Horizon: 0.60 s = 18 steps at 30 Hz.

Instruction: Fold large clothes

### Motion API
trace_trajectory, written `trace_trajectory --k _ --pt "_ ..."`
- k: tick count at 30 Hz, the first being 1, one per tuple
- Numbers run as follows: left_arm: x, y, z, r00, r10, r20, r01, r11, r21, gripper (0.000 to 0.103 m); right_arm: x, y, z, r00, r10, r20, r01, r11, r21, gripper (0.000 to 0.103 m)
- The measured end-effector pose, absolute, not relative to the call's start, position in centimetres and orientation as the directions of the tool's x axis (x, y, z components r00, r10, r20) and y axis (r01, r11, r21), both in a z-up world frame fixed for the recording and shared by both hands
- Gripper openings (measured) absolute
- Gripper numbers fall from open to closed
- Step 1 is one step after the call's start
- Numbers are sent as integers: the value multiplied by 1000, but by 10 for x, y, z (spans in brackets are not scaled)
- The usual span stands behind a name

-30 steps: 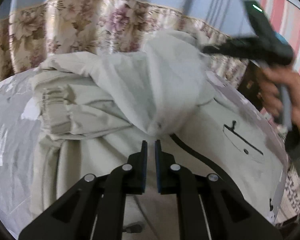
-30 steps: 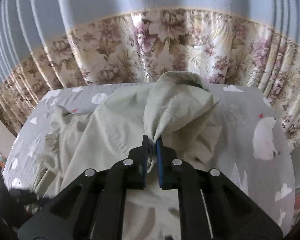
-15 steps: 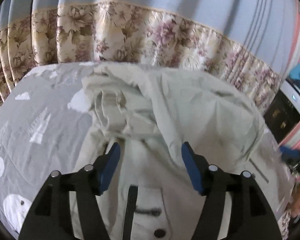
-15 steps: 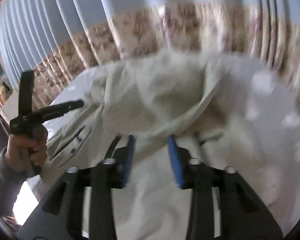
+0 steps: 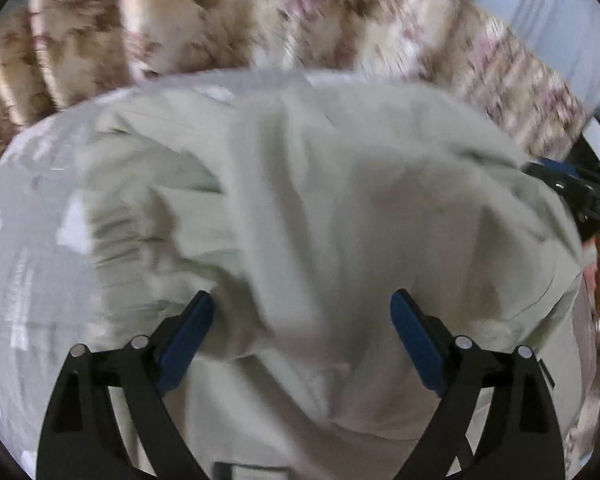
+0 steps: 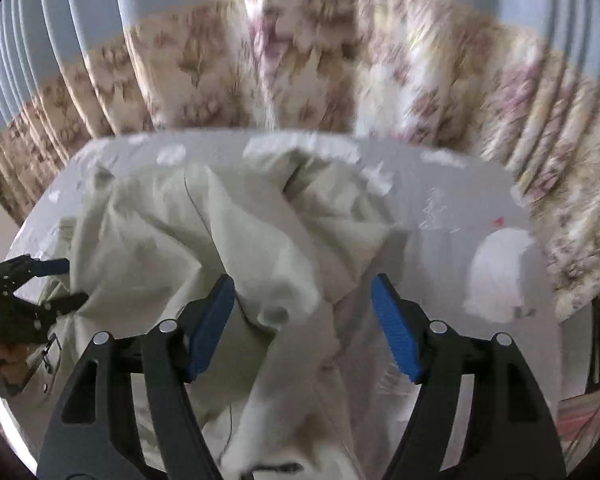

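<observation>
The pale jacket (image 5: 340,208) lies in a loose heap on the grey bedcover (image 5: 24,240), in front of the flowered curtain (image 6: 300,64). The left gripper (image 5: 302,336) has its jaws wide apart and opening, with cloth lying between the blue pads but not pressed by them. The right gripper (image 6: 304,328) has its jaws apart and closing a little; a ridge of fabric stands between them, and the pads do not pinch it as far as I can see. In the right wrist view the other gripper appears at about 9 o'clock, beside the left edge of the jacket. The step in hand seems to be letting go of a folded-over part and choosing a new hold. To do it well, I think each gripper should draw clear of the cloth first, so that no layer is dragged along. Then it should look for a true edge, a hem or a cuff, and not a bunched ridge. The heap near 12 o'clock looks thick and may slide apart if pulled from one side only.
</observation>
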<state>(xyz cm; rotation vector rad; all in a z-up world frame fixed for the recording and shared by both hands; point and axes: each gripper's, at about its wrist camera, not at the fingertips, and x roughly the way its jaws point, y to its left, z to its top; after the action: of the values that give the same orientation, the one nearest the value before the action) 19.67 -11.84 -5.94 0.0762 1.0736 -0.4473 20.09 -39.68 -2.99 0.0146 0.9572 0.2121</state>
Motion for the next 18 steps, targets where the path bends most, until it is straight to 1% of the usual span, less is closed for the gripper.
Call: trace_trajectory --k 1,2,3,4,5,6,8,11,12,13,15,16,18 --pt "197 -123 -63 394 -307 -866 396 907 -141 87 206 -394 -41 510 219 -832 -185 972 143 36" --pt "198 -125 -65 393 -312 -865 400 905 -145 67 205 -389 -44 506 214 -836 -193 972 132 19" --pt "199 -126 -67 378 -338 -862 409 896 -172 28 201 -383 -43 514 213 -831 -216 970 116 17" --pt "202 -124 -67 362 -366 -857 403 891 -210 17 194 -376 -40 520 251 -817 -251 958 135 14" --pt "206 -119 -64 363 -390 -846 388 889 -243 7 188 -371 -34 526 300 -796 -276 945 174 12" --pt "208 -117 -60 376 -392 -840 388 890 -241 6 185 -368 -29 535 322 -781 -286 939 191 12" --pt "217 -108 -39 455 -355 -817 400 901 -168 6 178 -364 -11 571 381 -727 -311 920 238 12" --pt "236 -87 -6 555 -312 -771 361 926 -115 6 180 -363 10 605 437 -666 -330 898 290 12" --pt "243 -81 5 581 -301 -756 348 932 -104 6 184 -361 16 622 432 -654 -336 901 275 12" --pt "252 -74 18 612 -285 -737 338 938 -82 6 190 -355 24 651 399 -645 -336 914 226 12" --pt "270 -73 33 641 -267 -720 335 941 -50 6 200 -351 25 679 362 -639 -323 928 183 12" --pt "275 -73 33 648 -262 -715 338 940 -38 6 210 -351 20 693 338 -637 -304 938 167 12" --pt "286 -81 24 668 -214 -713 334 942 29 6 226 -354 5 696 297 -654 -267 952 147 12"
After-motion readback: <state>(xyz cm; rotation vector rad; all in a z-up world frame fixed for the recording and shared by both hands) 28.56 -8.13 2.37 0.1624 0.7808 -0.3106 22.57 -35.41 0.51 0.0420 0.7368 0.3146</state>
